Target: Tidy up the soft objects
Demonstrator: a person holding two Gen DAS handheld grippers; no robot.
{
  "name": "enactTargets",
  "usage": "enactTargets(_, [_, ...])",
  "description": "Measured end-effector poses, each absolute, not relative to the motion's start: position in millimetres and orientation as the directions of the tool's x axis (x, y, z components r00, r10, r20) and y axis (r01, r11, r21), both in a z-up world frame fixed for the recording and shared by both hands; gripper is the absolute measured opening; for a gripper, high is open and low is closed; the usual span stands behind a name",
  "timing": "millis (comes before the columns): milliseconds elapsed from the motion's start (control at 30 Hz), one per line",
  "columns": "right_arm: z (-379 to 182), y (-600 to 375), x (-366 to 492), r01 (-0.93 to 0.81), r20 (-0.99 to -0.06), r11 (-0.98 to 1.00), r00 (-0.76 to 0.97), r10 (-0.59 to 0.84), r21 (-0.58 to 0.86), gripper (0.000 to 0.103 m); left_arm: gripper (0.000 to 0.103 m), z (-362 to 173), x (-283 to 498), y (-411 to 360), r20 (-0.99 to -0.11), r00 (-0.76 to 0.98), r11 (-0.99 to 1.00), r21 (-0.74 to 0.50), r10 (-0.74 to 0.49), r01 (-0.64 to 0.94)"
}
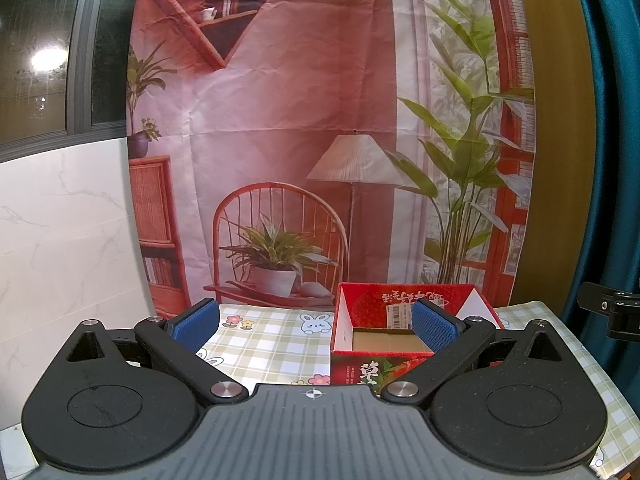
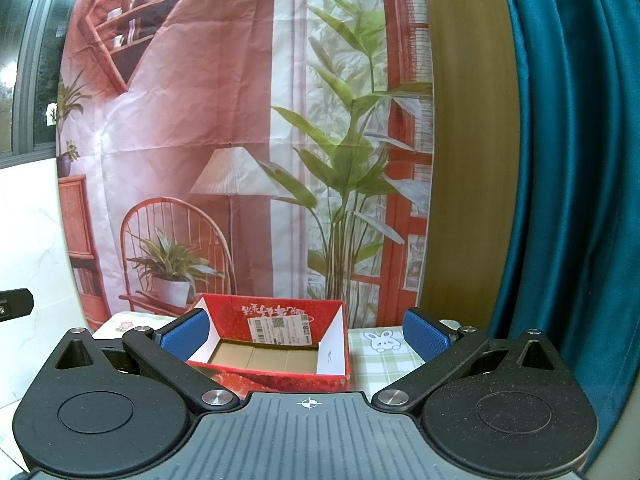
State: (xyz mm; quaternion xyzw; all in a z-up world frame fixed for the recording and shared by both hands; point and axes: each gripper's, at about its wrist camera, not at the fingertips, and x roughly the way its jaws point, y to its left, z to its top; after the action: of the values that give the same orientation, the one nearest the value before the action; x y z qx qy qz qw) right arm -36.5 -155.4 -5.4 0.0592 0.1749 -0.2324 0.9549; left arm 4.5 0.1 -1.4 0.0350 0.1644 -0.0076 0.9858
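Your task looks barely begun: the red box (image 2: 272, 354) stands open and empty at the far side of the table (image 1: 272, 344), and no soft objects show in either view. The printed backdrop (image 1: 280, 120) hangs behind it, a teal curtain (image 2: 568, 160) to the right. Your left claw (image 1: 316, 326) and right claw (image 2: 306, 332) both hover with fingers apart, holding nothing; the path to the box is unobstructed.
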Motion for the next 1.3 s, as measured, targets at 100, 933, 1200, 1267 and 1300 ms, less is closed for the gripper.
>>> enactTargets(100, [-5.5,-155.4,-36.5,0.464,-0.361,0.885,0.831,-0.423,0.032,0.103,0.103,-1.7,3.9,-0.4,-0.324,0.946,0.997,0.067,-0.004,0.027])
enactTargets(933, [-4.9,-156.1,-36.9,0.462,-0.363,0.886,0.833,-0.419,0.038,0.103,0.103,-3.4,7.4,-3.2,-0.348,0.937,0.997,0.057,-0.037,0.06])
enactTargets(1200, [-16.6,-162.6,-38.6,0.444,-0.351,0.893,0.85,-0.393,0.077,0.103,0.103,-18.9,10.6,-1.7,-0.311,0.95,0.997,0.074,-0.01,0.034])
enactTargets(1267, [-20.2,-163.3,-38.3,0.443,-0.351,0.893,0.851,-0.392,0.076,0.103,0.103,-26.8,11.9,-5.3,-0.289,0.957,0.995,0.097,0.006,0.023])
enactTargets(1300, [-25.3,-164.2,-37.0,0.44,-0.35,0.895,0.852,-0.389,0.075,0.103,0.103,-31.2,13.1,-6.7,-0.281,0.96,0.994,0.109,0.01,0.022])
